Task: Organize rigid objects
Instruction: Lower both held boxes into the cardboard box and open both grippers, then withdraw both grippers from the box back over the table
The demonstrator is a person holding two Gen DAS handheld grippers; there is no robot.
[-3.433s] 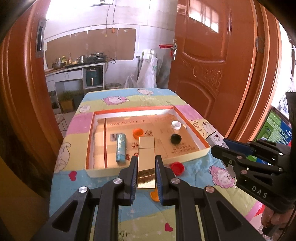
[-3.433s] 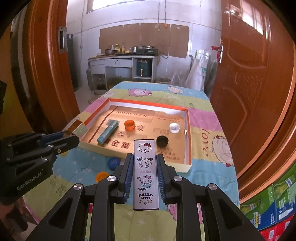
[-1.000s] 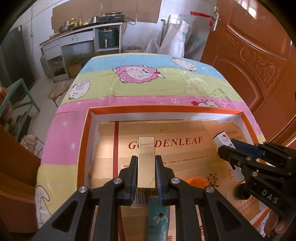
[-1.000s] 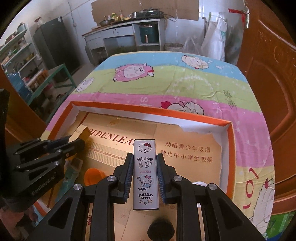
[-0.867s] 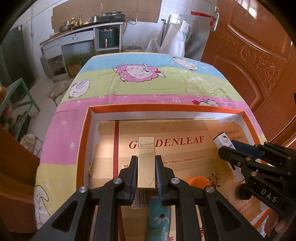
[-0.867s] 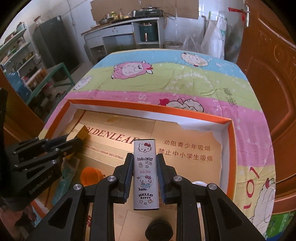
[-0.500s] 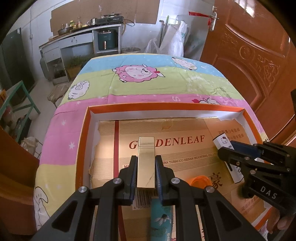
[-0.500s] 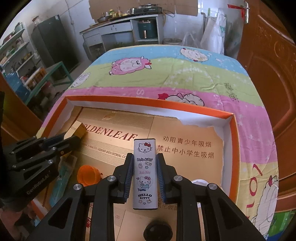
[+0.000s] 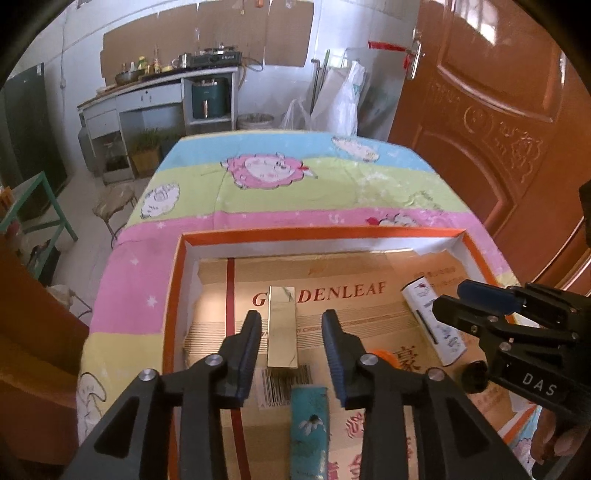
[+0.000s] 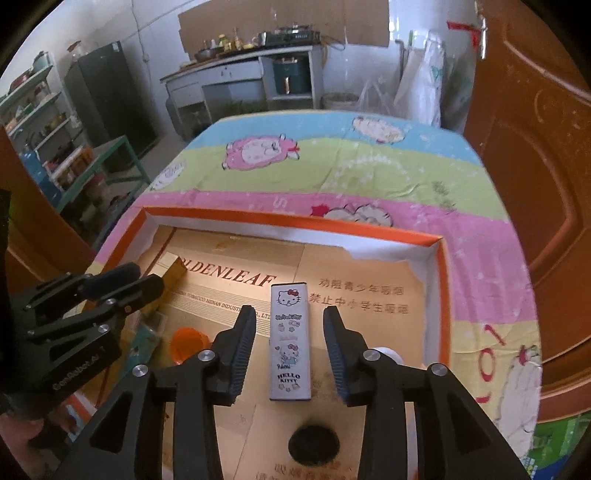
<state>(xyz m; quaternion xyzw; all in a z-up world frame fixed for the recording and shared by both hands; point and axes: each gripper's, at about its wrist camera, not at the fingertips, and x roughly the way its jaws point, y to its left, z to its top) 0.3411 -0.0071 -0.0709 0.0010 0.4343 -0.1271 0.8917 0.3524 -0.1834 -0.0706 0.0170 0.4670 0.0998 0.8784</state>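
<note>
The tray (image 9: 173,295), an orange-rimmed box lined with cardboard, sits on the cartoon-print surface (image 9: 295,192) and holds the sorted things. The Hello Kitty box (image 10: 289,336) lies flat toward the tray's right side, the gold box (image 9: 282,326) toward its left, near the far edge. The right gripper (image 10: 289,350) and left gripper (image 9: 290,354) are each spread wide around their box, touching neither. Placement looks done; next each gripper should probably back straight out without nudging its box.

a home kitchen: a counter (image 10: 236,61) with a gas stove (image 10: 291,35) and pots, a dark refrigerator (image 10: 110,92), a carved wooden door (image 9: 491,122), and a table under a cartoon sheep cloth (image 10: 332,166).
</note>
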